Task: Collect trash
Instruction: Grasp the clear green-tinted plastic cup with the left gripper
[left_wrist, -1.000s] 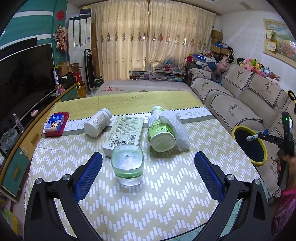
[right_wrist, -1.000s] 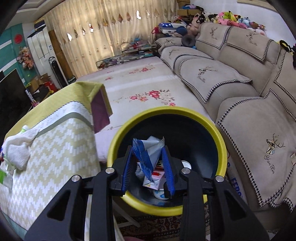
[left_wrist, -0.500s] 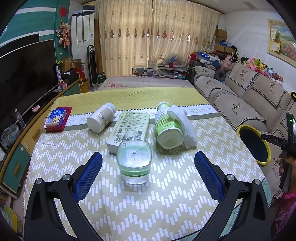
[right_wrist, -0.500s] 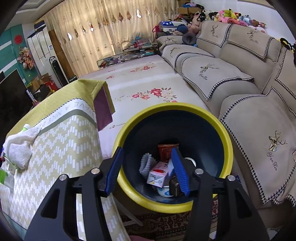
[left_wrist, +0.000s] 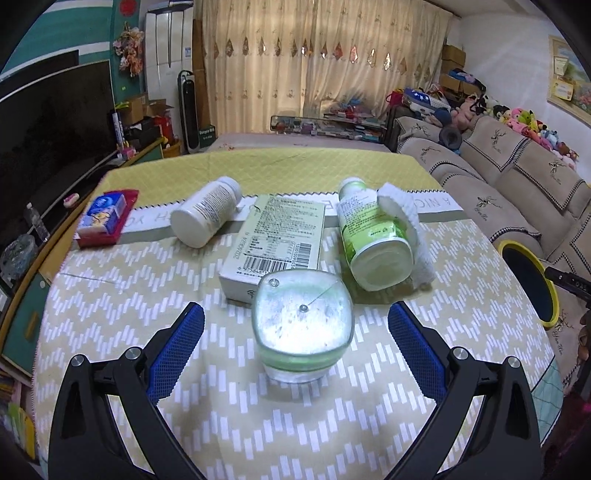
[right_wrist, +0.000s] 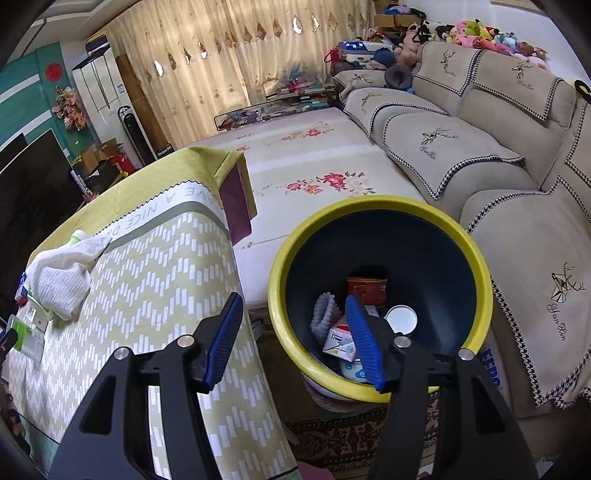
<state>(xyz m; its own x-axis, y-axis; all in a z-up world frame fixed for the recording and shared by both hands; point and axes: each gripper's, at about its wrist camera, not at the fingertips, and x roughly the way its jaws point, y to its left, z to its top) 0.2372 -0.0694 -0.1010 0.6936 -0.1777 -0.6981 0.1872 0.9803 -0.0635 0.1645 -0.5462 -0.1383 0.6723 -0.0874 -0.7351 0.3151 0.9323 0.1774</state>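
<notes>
My left gripper is open, its blue fingers on either side of a clear green-tinted jar lying on the table. Behind the jar lie a flat carton, a white bottle, a green bottle and a white cloth. My right gripper is open and empty above the near rim of the yellow-rimmed dark bin, which holds several pieces of trash, among them a small carton and a red packet. The bin also shows in the left wrist view.
A red and blue packet lies at the table's left edge. The table has a chevron cloth, with the white cloth near its far side. A beige sofa stands right of the bin. A TV cabinet runs along the left.
My right gripper opened and let the folded carton fall into the bin, then drew back toward the table. My left gripper moved closer to the clear jar.
</notes>
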